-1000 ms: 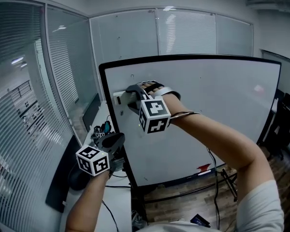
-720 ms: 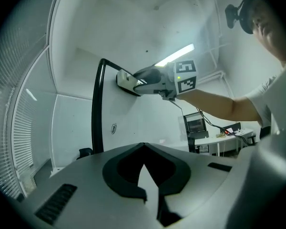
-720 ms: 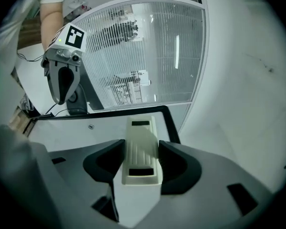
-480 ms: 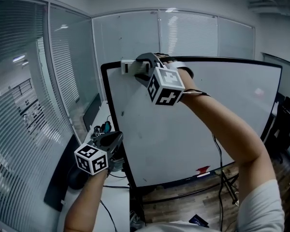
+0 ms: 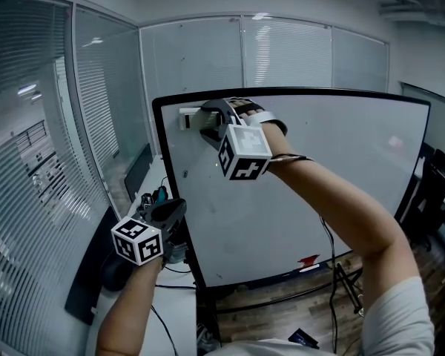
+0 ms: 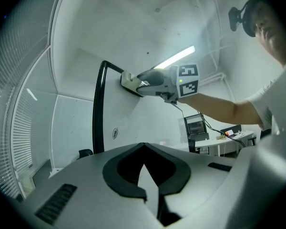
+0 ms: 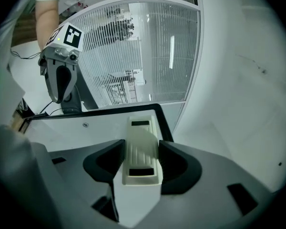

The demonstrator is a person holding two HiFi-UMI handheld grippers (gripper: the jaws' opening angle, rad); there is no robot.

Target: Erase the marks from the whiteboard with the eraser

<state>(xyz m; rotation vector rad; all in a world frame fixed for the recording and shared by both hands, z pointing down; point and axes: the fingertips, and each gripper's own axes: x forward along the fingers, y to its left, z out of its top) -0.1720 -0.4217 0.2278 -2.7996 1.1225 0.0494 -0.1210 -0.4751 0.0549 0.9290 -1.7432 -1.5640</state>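
Note:
The whiteboard (image 5: 319,169) stands upright in a black frame, and I see only a faint speck (image 5: 184,173) near its left edge. A cream eraser (image 5: 187,117) is pressed flat against the board's upper left corner, with my right gripper (image 5: 199,119) shut on it. In the right gripper view the eraser (image 7: 141,147) sits between the dark pads, reaching toward the frame's corner (image 7: 158,109). My left gripper (image 5: 169,209) hangs low beside the board's left edge, apart from it. Its jaws (image 6: 150,192) meet with nothing in them.
Glass partitions with blinds (image 5: 37,162) close in the left side. A desk (image 5: 144,191) with small items and cables lies under the left gripper. A red object (image 5: 309,259) rests on the board's bottom ledge. A black chair (image 5: 430,191) stands at the right.
The right gripper carried the eraser up the board's left side to the top corner, then slipped slightly down and left. The left gripper has barely moved.

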